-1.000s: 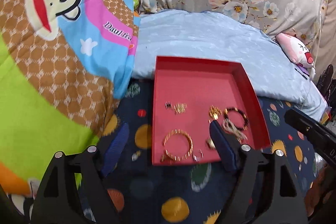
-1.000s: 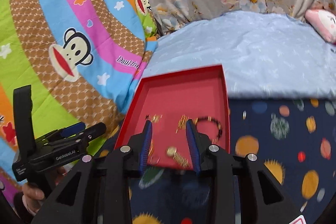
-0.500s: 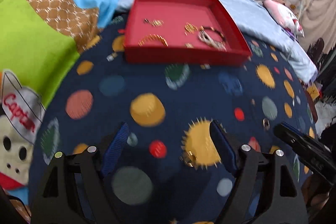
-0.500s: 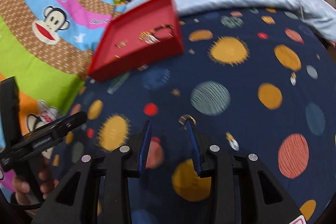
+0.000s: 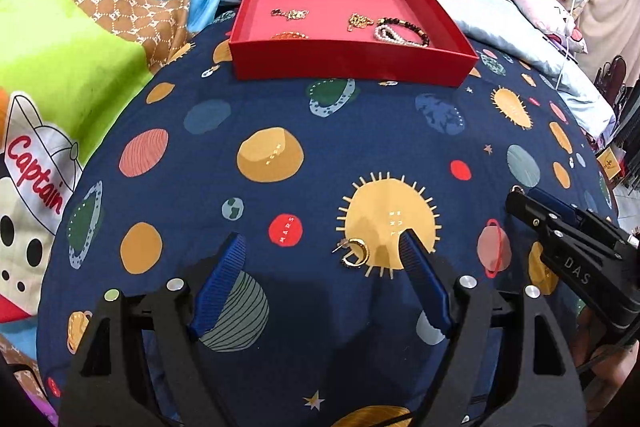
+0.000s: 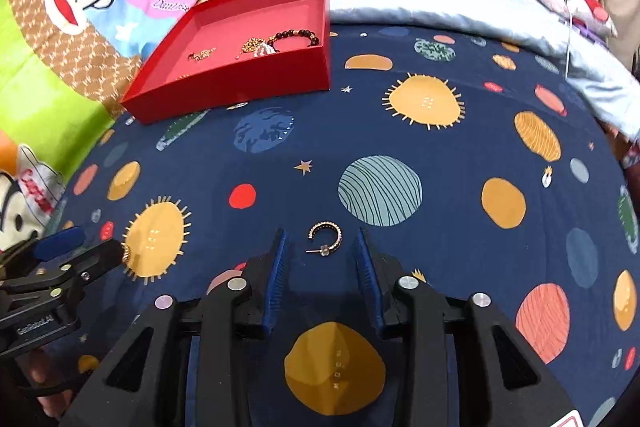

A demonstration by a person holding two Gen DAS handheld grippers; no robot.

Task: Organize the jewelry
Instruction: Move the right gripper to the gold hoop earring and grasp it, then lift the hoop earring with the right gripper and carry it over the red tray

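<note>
On the planet-print bed sheet (image 6: pixel 400 131), a closing right gripper (image 6: pixel 320 247) brackets but does not yet press a thin beaded gold hoop earring (image 6: pixel 326 237), which could skitter aside; the left gripper (image 5: pixel 320 259) gapes over a chunkier gold hoop earring (image 5: pixel 354 253), the red cardboard tray (image 5: pixel 352 65) at 12 o'clock

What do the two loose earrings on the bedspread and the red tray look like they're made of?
Left earring: gold-toned metal, polished; it glints brightly.
Right earring: gold-toned metal hoop with a dotted edge, possibly tiny stones or beading; too small to tell.
Red tray: likely matte cardboard; thin straight walls, sharp corners, no shine.
</note>
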